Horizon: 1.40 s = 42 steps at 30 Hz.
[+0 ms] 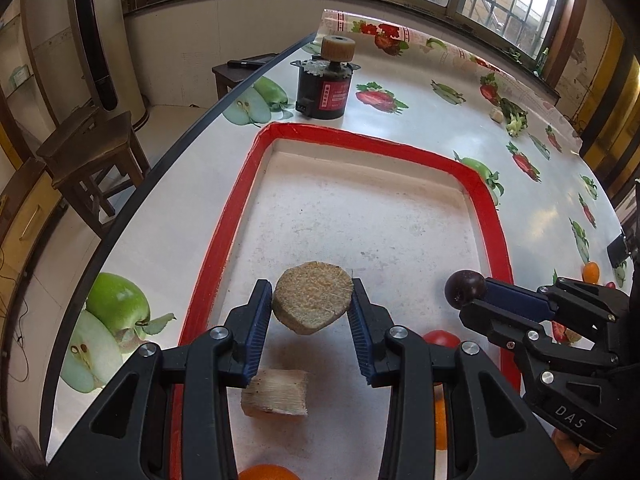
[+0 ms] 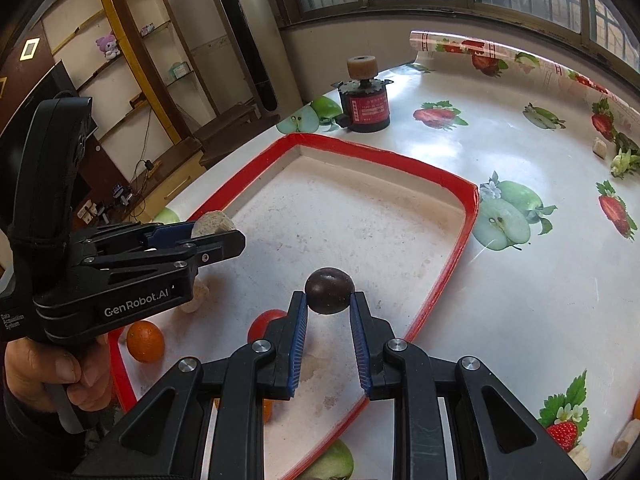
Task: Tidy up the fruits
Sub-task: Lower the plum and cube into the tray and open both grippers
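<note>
Overhead, coarse fibrous slab (image 1: pixel 313 301) – glossy round dark fruit (image 2: pixel 329 290), red-rimmed tray (image 1: pixel 491 216)

A: Where's there room to get down in that tray (image 1: pixel 490 216)?

B: The far half of its floor is bare, right to the red rim. The near end's crowded: a pale chunk (image 1: pixel 276 394), a red fruit (image 2: pixel 266 322) and an orange (image 2: pixel 145 341) sit close together there.

A: And outside the tray?

B: The counter (image 2: pixel 500 152) is mostly open, but a black motor (image 1: pixel 325 90) stands just past the tray's far left corner.
</note>
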Available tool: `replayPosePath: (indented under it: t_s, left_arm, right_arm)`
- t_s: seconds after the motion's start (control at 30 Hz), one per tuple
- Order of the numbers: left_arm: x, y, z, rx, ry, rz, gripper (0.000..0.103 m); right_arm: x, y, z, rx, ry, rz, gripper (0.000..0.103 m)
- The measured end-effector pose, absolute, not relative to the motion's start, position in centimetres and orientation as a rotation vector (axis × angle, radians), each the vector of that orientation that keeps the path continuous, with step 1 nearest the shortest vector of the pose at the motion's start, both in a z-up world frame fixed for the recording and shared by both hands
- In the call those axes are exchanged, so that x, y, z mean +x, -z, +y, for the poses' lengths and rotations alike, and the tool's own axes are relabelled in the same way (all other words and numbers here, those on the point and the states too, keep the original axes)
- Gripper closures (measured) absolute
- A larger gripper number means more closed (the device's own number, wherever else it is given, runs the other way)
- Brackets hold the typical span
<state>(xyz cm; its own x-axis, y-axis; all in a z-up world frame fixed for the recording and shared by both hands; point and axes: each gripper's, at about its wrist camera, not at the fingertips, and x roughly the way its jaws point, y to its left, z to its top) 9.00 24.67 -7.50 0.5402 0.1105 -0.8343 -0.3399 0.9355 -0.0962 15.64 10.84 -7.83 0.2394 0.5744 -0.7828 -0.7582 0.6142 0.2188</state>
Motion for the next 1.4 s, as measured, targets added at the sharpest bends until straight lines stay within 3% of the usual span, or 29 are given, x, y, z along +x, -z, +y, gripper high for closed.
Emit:
replayPosePath:
  t_s: [0.23,0.3,0.5,1.03,1.4]
  left_arm:
    - [9.1,8.1,25.2,-0.291,-0.292,1.000,0.066]
    - [9.0,8.2,25.5,-0.308,-0.302,1.008,0.061]
    - [8.3,8.0,25.6,-0.315,-0.340,1.005,0.046]
    - [6.2,5.7,22.3,-0.297,-0.352,0.937,0.042]
    - [5.9,3.5,17.0,-0.242,-0.260,0.890,0.042]
  right_arm:
    - [15.9,9.1,11.3,-0.244,-0.904,0.977,0.077]
    - [16.0,9.1,11.3,-0.239,-0.907,0.978,0.076]
    - [15.4,7.9,10.5,-0.230,-0.911,0.944,0.055]
    - [13.1,3.2,1.7,-0.040,-0.860,0.853,0.050]
    - [12.7,3.0,-6.2,0.036,-0.746,0.849,0.048]
